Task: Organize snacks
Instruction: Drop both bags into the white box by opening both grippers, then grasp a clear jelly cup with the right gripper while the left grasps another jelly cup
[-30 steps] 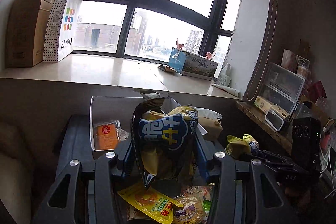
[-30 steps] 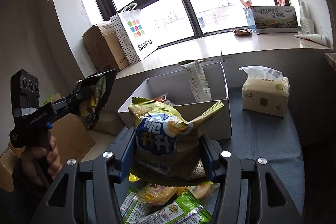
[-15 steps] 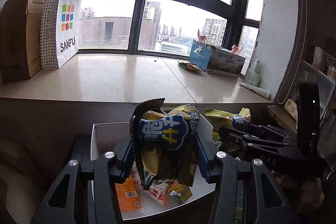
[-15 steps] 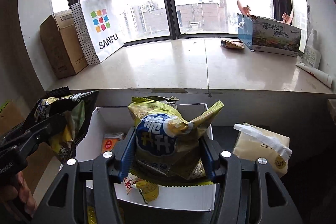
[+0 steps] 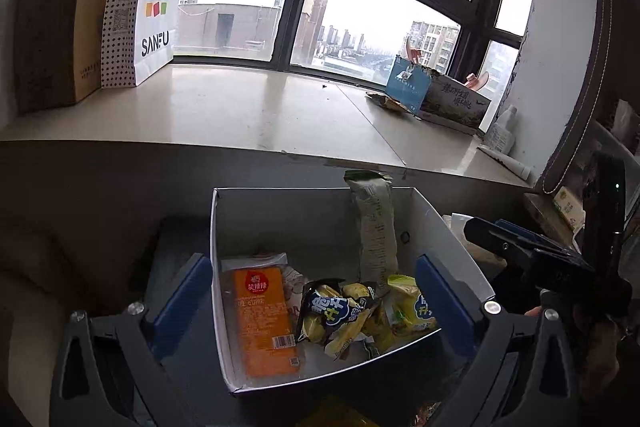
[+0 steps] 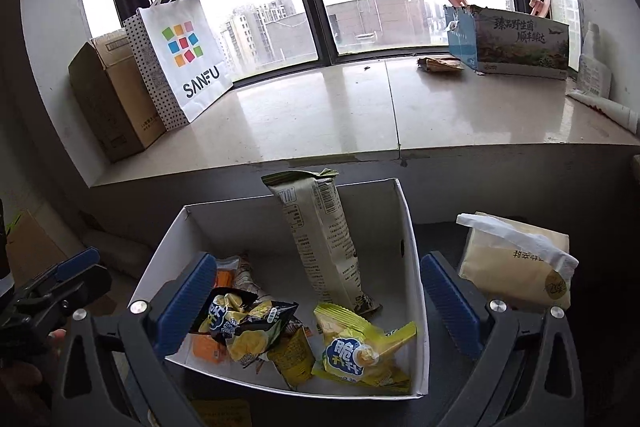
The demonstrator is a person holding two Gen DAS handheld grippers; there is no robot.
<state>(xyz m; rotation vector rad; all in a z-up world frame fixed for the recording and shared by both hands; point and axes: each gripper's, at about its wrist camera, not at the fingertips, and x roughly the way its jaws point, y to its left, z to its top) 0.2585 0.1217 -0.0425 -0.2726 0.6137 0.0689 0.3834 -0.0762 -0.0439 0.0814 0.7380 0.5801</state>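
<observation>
A white cardboard box [image 5: 452, 243] [image 6: 412, 267] stands below the window sill and holds snacks. In it lie a dark chip bag [image 5: 332, 311] [image 6: 240, 323], a yellow-green chip bag [image 5: 408, 311] [image 6: 356, 351], an orange packet [image 5: 264, 319] [image 6: 206, 347] and a tall pale pack [image 5: 374, 227] [image 6: 320, 243] leaning upright. My left gripper [image 5: 310, 303] is open and empty above the box. My right gripper [image 6: 316, 303] is open and empty above the box too. Each gripper shows at the side of the other's view: the right one [image 5: 532, 255], the left one [image 6: 60, 283].
A tissue pack [image 6: 516, 259] lies right of the box on the dark tabletop [image 6: 436, 239]. On the sill [image 5: 240, 115] stand a brown carton [image 5: 52, 27], a SANFU paper bag [image 5: 140, 11] and a blue printed box [image 5: 436, 95]. More snack bags lie below the box's near edge.
Both grippers opened and let go of their chip bags, which now lie in the white box. Both views tilted down over the box.
</observation>
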